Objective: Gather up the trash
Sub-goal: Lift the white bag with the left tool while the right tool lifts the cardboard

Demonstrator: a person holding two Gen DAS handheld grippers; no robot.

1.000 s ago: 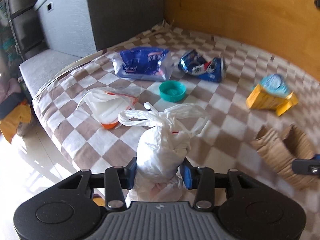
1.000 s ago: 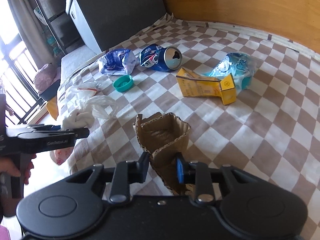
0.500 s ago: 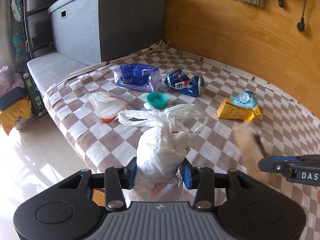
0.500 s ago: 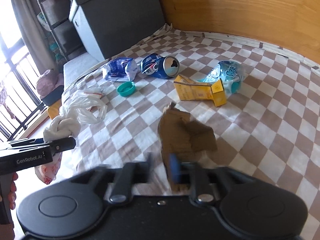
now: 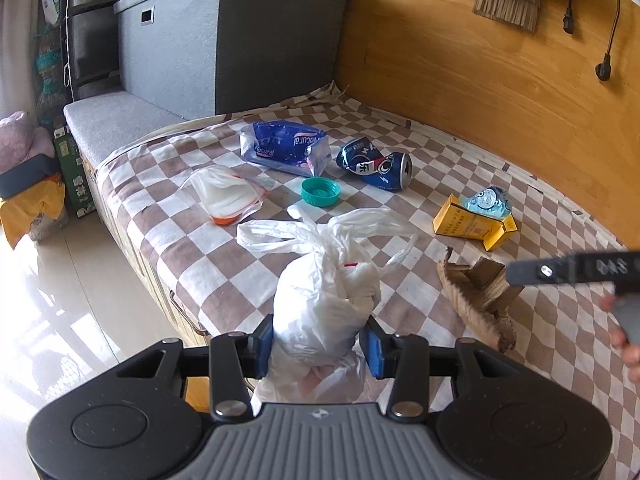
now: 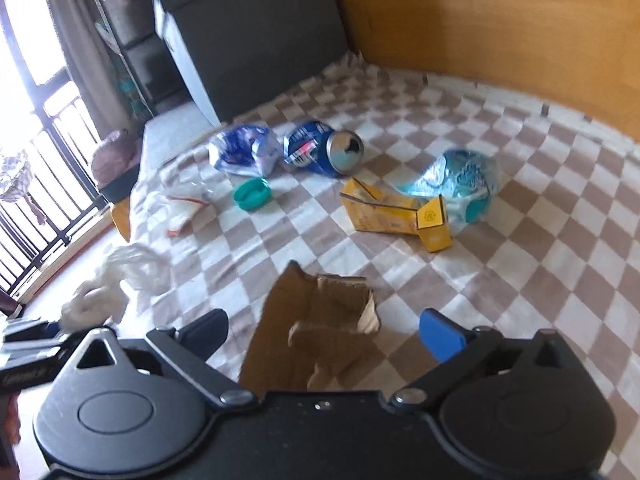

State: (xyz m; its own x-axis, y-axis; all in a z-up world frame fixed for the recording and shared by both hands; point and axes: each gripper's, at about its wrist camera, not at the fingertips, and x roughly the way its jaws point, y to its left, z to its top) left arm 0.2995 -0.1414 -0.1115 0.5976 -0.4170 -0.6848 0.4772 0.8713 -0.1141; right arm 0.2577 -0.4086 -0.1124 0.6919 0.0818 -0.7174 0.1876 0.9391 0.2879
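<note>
Now the left gripper point(image 5: 320, 346) squeezes a knotted white plastic bag point(image 5: 326, 304), stuffed full, though what is inside stays hidden. The right gripper point(image 6: 322, 332) is opening wide; a torn cardboard piece point(image 6: 316, 328) sits loose between its jaws on the checkered cloth point(image 6: 520, 280). At twelve o'clock lie a dented blue can point(image 6: 322, 152), a yellow box point(image 6: 394, 214) and a teal cap point(image 6: 252, 194).

A checkered bed point(image 5: 460, 168) carries a crushed can point(image 5: 374, 164), teal cap point(image 5: 320, 191) and torn cardboard point(image 5: 476, 300).
</note>
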